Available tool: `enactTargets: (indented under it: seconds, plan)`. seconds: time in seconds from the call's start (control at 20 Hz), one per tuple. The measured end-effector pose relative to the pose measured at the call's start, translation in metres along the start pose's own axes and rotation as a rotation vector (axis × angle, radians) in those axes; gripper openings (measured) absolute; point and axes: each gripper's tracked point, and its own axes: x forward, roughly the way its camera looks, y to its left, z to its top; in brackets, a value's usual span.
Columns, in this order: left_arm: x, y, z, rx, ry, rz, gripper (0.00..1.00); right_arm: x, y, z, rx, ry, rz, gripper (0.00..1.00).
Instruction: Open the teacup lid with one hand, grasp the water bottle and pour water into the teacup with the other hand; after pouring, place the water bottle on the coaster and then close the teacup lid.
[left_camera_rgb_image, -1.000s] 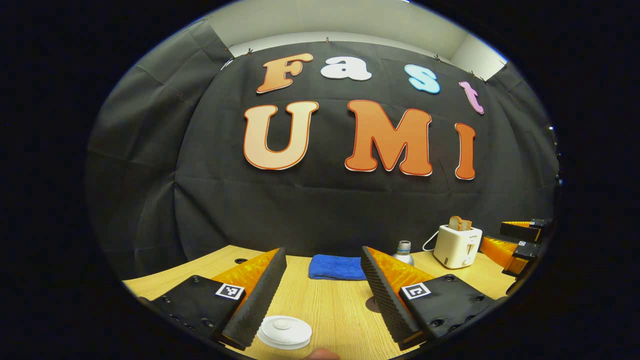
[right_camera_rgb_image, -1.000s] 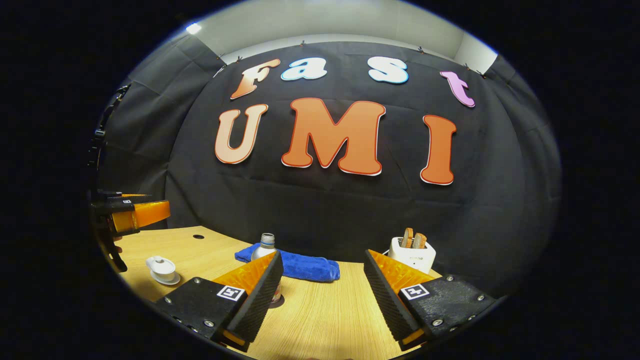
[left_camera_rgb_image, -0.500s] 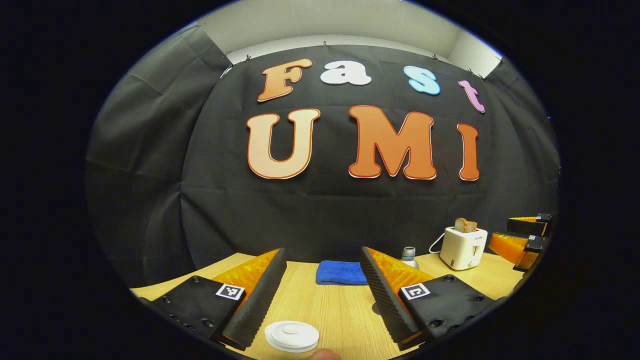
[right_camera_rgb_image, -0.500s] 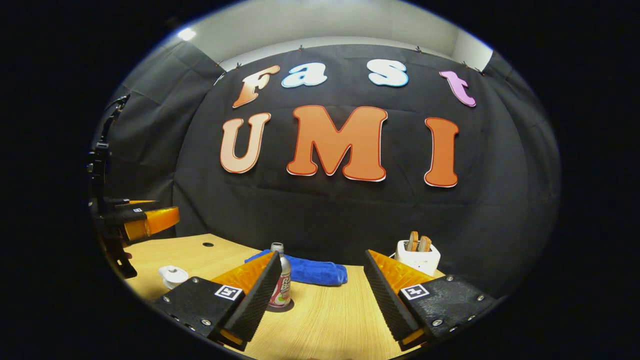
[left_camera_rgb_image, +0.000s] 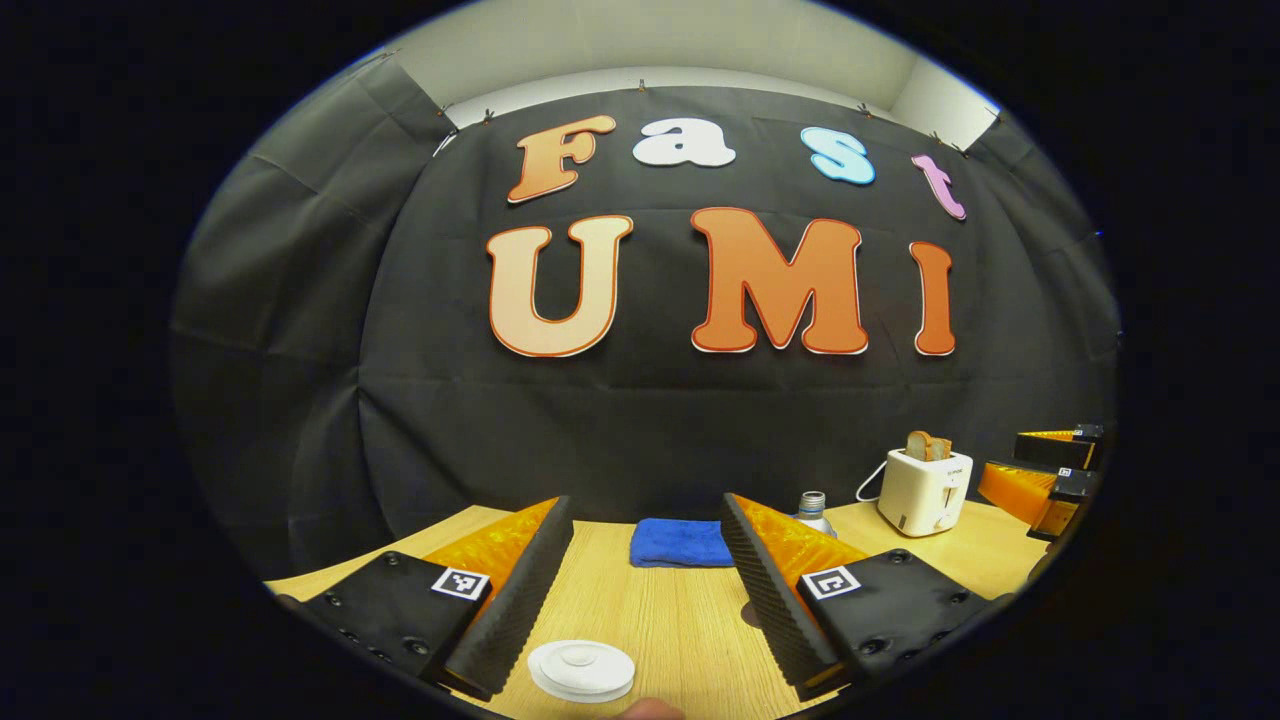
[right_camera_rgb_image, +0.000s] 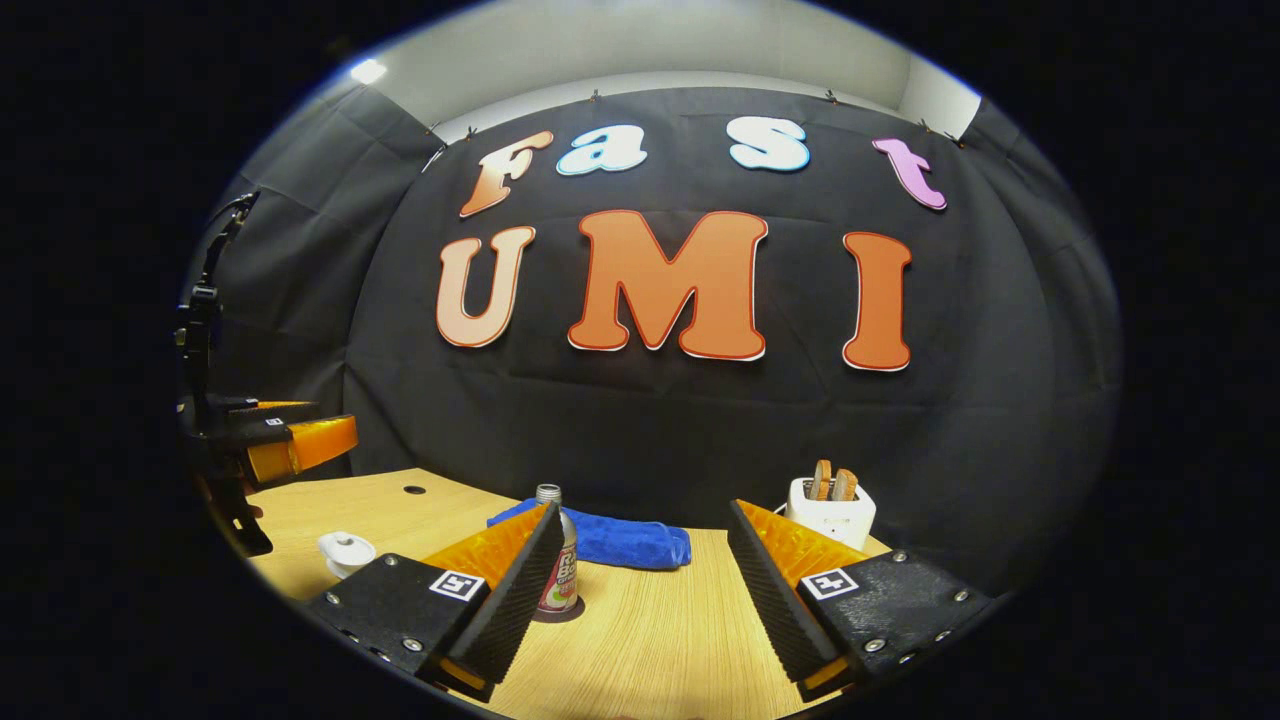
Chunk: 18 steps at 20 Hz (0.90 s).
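The teacup (right_camera_rgb_image: 346, 552) sits on the surface (right_camera_rgb_image: 640, 630) with its lid (left_camera_rgb_image: 581, 668) on, at about seven o'clock in the left gripper view, low between the fingers of the left claw (left_camera_rgb_image: 645, 590) and nearer the left finger. In the right gripper view it stands at about eight o'clock, well apart from the right claw (right_camera_rgb_image: 645, 590).

The water bottle (right_camera_rgb_image: 560, 560) stands upright on the dark coaster (right_camera_rgb_image: 560, 612), long axis vertical, capped neck pointing straight up, just behind the right claw's left finger.

Both claws are spread wide and hold nothing. Judging from that, the task is either not begun or already finished; with lid on and bottle on coaster I cannot tell which. If it is at the start, the step in hand is the approach: the left claw needs to drop and close on the lid's knob, and the right claw needs to shift toward nine o'clock to bracket the bottle's body.

A blue towel (right_camera_rgb_image: 620, 540) and a toaster (right_camera_rgb_image: 828, 510) lie farther back.
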Motion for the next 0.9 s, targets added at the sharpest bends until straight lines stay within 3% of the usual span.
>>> enactTargets:
  seconds: [0.25, 0.9]
  plan:
    - [0.001, -0.007, -0.008, -0.040, 0.023, -0.020, 1.00, 0.000, 0.003, -0.004, 0.013, 0.007, 0.011, 0.99]
    - [0.000, 0.000, -0.004, -0.017, 0.012, -0.005, 0.98, 0.005, 0.012, 0.011, 0.013, -0.017, 0.028, 0.99]
